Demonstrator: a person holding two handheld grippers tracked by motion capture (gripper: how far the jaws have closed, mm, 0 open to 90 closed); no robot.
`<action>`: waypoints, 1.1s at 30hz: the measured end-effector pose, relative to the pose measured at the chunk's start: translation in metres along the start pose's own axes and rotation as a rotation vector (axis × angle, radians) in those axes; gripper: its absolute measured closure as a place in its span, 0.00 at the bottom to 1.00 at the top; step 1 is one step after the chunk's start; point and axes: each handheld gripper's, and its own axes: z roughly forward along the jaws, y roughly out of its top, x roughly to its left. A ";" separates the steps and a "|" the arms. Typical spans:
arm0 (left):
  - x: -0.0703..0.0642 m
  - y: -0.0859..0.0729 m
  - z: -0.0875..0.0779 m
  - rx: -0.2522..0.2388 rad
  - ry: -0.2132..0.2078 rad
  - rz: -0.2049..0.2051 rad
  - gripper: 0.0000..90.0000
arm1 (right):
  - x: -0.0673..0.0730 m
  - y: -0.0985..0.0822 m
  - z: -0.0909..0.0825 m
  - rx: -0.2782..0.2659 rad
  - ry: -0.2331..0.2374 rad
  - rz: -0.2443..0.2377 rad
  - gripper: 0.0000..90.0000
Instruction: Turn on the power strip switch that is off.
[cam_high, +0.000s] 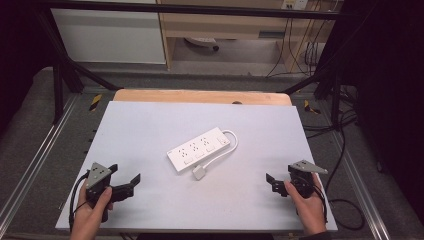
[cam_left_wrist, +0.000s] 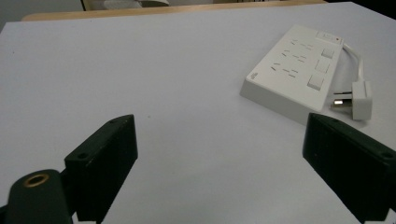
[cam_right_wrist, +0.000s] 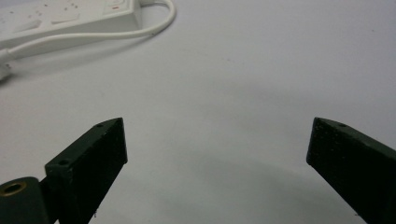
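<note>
A white power strip (cam_high: 200, 148) lies at an angle near the middle of a pale grey table (cam_high: 150, 120). Its white cable (cam_high: 227, 150) loops round the strip's right end and back along its near side, ending in a white plug (cam_high: 199, 173) that lies just beside the strip's near edge. A person's left hand (cam_high: 90, 215) holds the left gripper (cam_high: 126, 178) at the near left corner, jaws spread wide apart and empty. The right hand (cam_high: 305, 202) holds the right gripper (cam_high: 273, 182) at the near right, jaws also wide apart and empty. Both grippers are well apart from the strip.
</note>
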 end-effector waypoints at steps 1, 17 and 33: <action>0.000 0.000 0.000 0.001 0.000 0.000 0.11 | 0.001 0.000 0.000 -0.004 0.002 -0.012 0.07; 0.002 -0.002 -0.001 0.007 0.011 -0.013 0.06 | 0.004 0.003 0.001 0.010 0.000 -0.030 0.05; 0.004 -0.004 -0.002 0.014 0.010 -0.017 0.07 | 0.018 0.015 -0.004 -0.089 0.036 -0.076 0.08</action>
